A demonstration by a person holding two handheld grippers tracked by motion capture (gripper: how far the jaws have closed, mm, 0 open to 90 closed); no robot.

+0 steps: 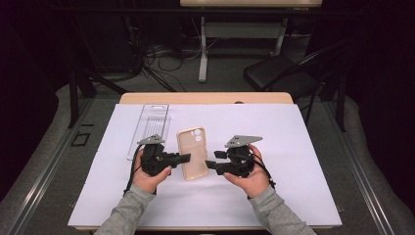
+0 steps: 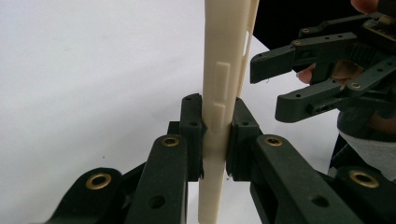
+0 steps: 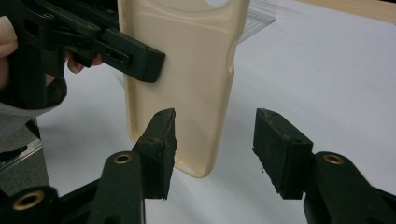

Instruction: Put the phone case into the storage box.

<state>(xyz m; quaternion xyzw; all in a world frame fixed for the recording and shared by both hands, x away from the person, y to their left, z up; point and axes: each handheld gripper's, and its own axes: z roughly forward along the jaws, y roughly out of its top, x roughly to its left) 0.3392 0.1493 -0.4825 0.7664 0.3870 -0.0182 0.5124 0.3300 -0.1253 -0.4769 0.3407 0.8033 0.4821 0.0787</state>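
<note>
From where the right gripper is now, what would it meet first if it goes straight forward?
Probably the cream phone case: the right gripper points at its edge with jaws open, and the left gripper clamps the other side.

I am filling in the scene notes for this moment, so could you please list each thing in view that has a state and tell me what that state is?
Phone case: empty, held up on edge off the white sheet, clamped at one long side.
Left gripper: shut on the phone case.
Right gripper: open, nothing between its pads, close beside the case.
Clear plastic tray: empty, lying flat on the white sheet, apart from the case.
</note>
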